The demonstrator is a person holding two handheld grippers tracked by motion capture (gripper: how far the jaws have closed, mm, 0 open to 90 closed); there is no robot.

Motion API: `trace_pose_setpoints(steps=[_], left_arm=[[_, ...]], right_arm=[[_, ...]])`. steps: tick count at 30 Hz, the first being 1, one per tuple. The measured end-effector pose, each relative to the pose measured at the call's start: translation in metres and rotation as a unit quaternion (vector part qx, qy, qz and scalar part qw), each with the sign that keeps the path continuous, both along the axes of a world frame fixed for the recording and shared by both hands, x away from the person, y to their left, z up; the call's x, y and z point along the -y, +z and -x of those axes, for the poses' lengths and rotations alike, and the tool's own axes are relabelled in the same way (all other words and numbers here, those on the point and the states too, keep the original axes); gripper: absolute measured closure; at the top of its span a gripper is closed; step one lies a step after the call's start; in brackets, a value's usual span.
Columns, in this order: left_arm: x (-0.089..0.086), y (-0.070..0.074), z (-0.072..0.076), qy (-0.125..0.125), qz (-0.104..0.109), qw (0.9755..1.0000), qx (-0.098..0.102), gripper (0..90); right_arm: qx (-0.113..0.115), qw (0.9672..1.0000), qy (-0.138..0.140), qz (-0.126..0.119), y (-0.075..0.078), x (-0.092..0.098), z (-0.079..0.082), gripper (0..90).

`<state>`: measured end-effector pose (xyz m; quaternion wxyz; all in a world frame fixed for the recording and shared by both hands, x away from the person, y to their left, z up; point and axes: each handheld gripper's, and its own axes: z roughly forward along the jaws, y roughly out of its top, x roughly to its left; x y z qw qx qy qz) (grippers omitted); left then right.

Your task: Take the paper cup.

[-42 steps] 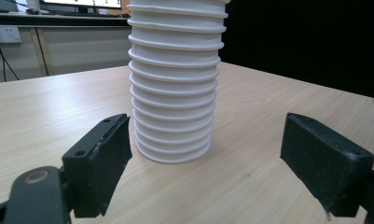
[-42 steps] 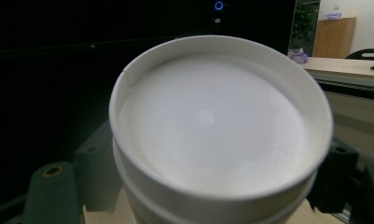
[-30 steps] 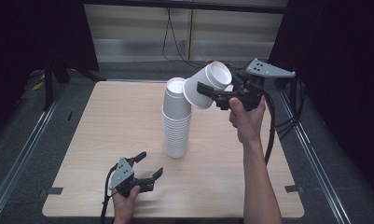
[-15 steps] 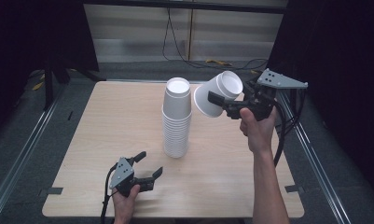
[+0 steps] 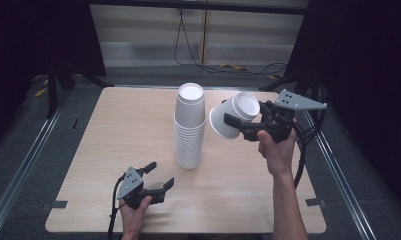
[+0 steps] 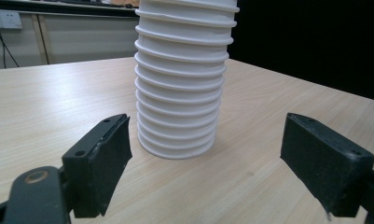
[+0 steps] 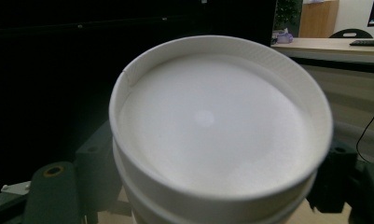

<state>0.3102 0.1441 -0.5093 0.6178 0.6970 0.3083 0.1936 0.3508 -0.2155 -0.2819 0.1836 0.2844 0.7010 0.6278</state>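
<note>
Both jaws of the right gripper (image 5: 236, 121) are closed on a white paper cup (image 5: 233, 114), lifted and tilted above the tabletop (image 5: 113, 130) near its right edge, just beside the tall cup stack (image 5: 189, 127). Near the front edge, the left gripper (image 5: 157, 176) rests with jaws spread wide, empty, with bare wood around. In the left gripper view, the stack's top is cut off.
</note>
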Motion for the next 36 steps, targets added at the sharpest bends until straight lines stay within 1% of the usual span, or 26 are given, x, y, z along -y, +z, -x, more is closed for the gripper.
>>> trace_pose_setpoints(steps=[1,2,3,6,7,8,9,10,11,12,15,16,17,19,21,22,23,24,25,27,28,31,32,34,35,36], left_arm=[[0.001,0.0,0.0,0.003,0.001,1.0,0.001,15.9],[0.002,0.0,0.0,-0.007,0.006,1.0,-0.003,15.9],[0.002,0.0,0.0,-0.007,0.006,1.0,-0.003,15.9],[0.002,0.001,0.0,-0.014,0.0,0.9999,-0.001,15.9],[0.004,0.001,0.0,-0.019,0.005,0.9998,-0.005,15.9],[0.003,0.002,0.0,-0.017,0.0,0.9999,-0.001,15.9],[0.004,0.003,-0.001,-0.021,-0.001,0.9998,-0.001,15.8],[0.005,0.004,0.0,-0.021,0.003,0.9998,-0.004,15.9],[0.005,0.005,-0.001,-0.024,-0.003,0.9997,-0.004,15.8],[0.005,0.006,-0.001,-0.026,-0.003,0.9996,-0.005,15.8],[0.007,0.011,-0.002,-0.033,-0.011,0.9994,0.001,15.8],[0.008,0.012,-0.001,-0.036,-0.005,0.9993,-0.006,15.9],[0.009,0.013,-0.001,-0.038,-0.005,0.9993,-0.003,15.8],[0.009,0.015,-0.001,-0.045,0.002,0.999,-0.003,15.9],[0.009,0.017,-0.002,-0.05,-0.001,0.9987,0.004,15.9],[0.01,0.018,-0.001,-0.05,0.003,0.9987,0.001,15.9],[0.01,0.019,-0.001,-0.052,0.002,0.9986,0.005,15.9],[0.011,0.019,-0.001,-0.056,0.004,0.9984,0.002,15.9],[0.01,0.02,-0.002,-0.061,-0.003,0.9981,0.006,15.9],[0.012,0.021,-0.001,-0.067,0.006,0.9977,-0.003,15.9],[0.013,0.021,-0.001,-0.069,0.003,0.9976,0.0,15.9],[0.013,0.025,-0.001,-0.077,-0.002,0.997,0.009,15.9],[0.014,0.025,0.0,-0.081,0.006,0.9967,0.005,15.9],[0.014,0.027,0.0,-0.088,0.002,0.9961,0.008,15.9],[0.014,0.028,0.0,-0.09,-0.004,0.9958,0.015,15.8],[0.015,0.029,0.001,-0.092,-0.001,0.9957,0.012,15.8]], right_arm=[[-0.002,1.0,0.001,0.001,-0.002,-0.001,0.001,21.6],[0.0,1.0,0.003,-0.001,-0.004,-0.002,0.001,21.6],[0.0,1.0,0.003,-0.001,-0.004,-0.002,0.001,21.6],[-0.005,0.9999,0.01,0.001,-0.013,-0.006,0.005,21.6],[-0.005,0.9999,0.011,0.004,-0.015,-0.006,0.006,21.6],[-0.008,0.9999,0.013,0.006,-0.017,-0.007,0.007,21.6],[-0.008,0.9998,0.014,0.008,-0.019,-0.007,0.008,21.6],[-0.011,0.9998,0.015,0.004,-0.022,-0.007,0.009,21.6],[-0.013,0.9998,0.015,0.001,-0.025,-0.006,0.01,21.6],[-0.016,0.9998,0.015,-0.003,-0.029,-0.006,0.01,21.6],[-0.025,0.9995,0.018,-0.007,-0.038,-0.007,0.011,21.6],[-0.026,0.9994,0.021,-0.007,-0.041,-0.008,0.011,21.6],[-0.026,0.9994,0.023,-0.007,-0.044,-0.01,0.011,21.6],[-0.031,0.9991,0.026,-0.008,-0.049,-0.012,0.012,21.7],[-0.034,0.9989,0.03,-0.01,-0.053,-0.014,0.013,21.6],[-0.033,0.9989,0.032,-0.011,-0.055,-0.015,0.014,21.6],[-0.034,0.9988,0.033,-0.009,-0.057,-0.016,0.014,21.7],[-0.036,0.9987,0.035,-0.008,-0.059,-0.018,0.015,21.7],[-0.038,0.9986,0.036,-0.008,-0.061,-0.019,0.015,21.7],[-0.039,0.9983,0.042,-0.012,-0.066,-0.021,0.015,21.7],[-0.04,0.9981,0.045,-0.013,-0.068,-0.022,0.016,21.7],[-0.046,0.9973,0.057,-0.008,-0.077,-0.027,0.016,21.6],[-0.049,0.9969,0.061,-0.009,-0.079,-0.029,0.016,21.7],[-0.051,0.9963,0.068,-0.009,-0.084,-0.031,0.015,21.7],[-0.054,0.9961,0.069,-0.011,-0.086,-0.031,0.015,21.7],[-0.056,0.9958,0.071,-0.011,-0.088,-0.032,0.015,21.7]])
